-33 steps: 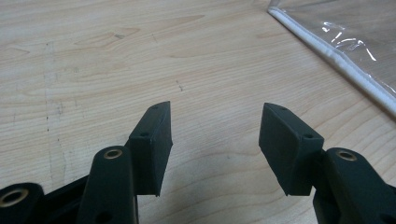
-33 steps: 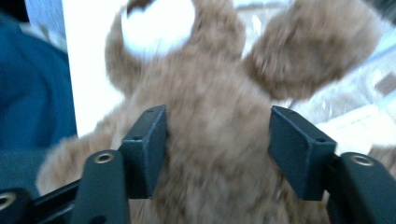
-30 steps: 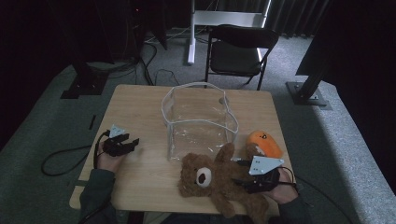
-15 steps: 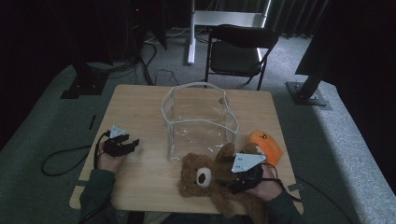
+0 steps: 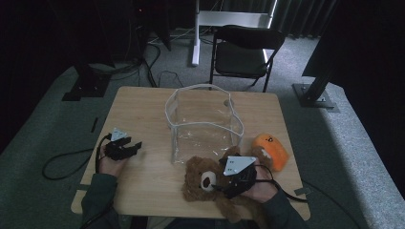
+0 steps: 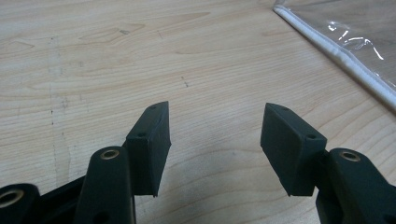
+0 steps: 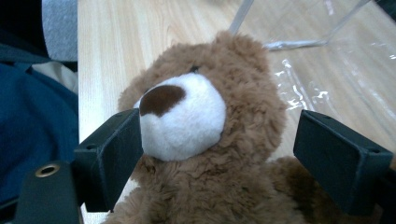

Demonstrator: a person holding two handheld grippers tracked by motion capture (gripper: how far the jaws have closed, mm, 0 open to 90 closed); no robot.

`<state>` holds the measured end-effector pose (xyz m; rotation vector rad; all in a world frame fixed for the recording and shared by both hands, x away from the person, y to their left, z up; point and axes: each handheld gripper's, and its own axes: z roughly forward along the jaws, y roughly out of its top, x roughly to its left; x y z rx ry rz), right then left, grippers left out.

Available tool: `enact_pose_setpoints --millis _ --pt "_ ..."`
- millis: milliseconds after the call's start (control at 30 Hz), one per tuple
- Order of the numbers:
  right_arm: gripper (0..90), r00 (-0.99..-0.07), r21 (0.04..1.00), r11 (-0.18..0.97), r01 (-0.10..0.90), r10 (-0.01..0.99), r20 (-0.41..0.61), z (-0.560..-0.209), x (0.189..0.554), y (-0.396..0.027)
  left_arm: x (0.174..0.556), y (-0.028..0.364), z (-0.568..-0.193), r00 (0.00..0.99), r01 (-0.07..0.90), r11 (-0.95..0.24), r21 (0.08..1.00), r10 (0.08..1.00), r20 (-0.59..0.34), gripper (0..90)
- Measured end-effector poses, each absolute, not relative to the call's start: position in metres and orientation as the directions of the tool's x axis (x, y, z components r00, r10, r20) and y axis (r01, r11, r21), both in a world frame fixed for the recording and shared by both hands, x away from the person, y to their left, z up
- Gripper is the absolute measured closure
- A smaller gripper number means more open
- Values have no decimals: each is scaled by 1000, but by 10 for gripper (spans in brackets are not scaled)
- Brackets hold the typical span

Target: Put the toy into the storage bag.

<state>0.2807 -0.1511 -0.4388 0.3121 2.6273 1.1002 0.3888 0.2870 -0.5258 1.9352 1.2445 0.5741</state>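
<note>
1. One teddy bear (image 5: pixel 206 180) lies on the desk (image 5: pixel 143 114) beside the clear bag (image 5: pixel 203 125).
2. Your right claw (image 7: pixel 219 154) has just been opening; it stands wide around the head, without pressing.
3. It looks soft and light: take the head deep, or the plush can slip.
4. Your left claw (image 6: pixel 215 135) is half open and holds nothing.

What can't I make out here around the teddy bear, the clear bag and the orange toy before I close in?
- Teddy bear body and legs: high view, covered by the right tongs and hand; cut off by the bottom edge in the right gripper view.
- Orange plush toy: high view, too small to tell what it is.
- Clear bag: high view, contents uncertain through glare.
- Left tongs: left gripper view, the bag is cut off at the corner.
</note>
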Motion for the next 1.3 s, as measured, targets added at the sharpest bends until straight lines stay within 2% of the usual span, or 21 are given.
enact_pose_setpoints --millis 433,967,1300 --pt "134 -960 634 764 118 252 -125 -471 292 -142 389 285 -526 429 568 -252 783 903 -21 433" --pt "90 -953 474 877 82 209 -221 -499 296 -119 389 284 -527 432 568 -251 784 902 -24 433" --pt "94 -953 476 870 124 238 -186 -503 307 -116 390 282 -527 437 572 -257 779 899 -24 433"
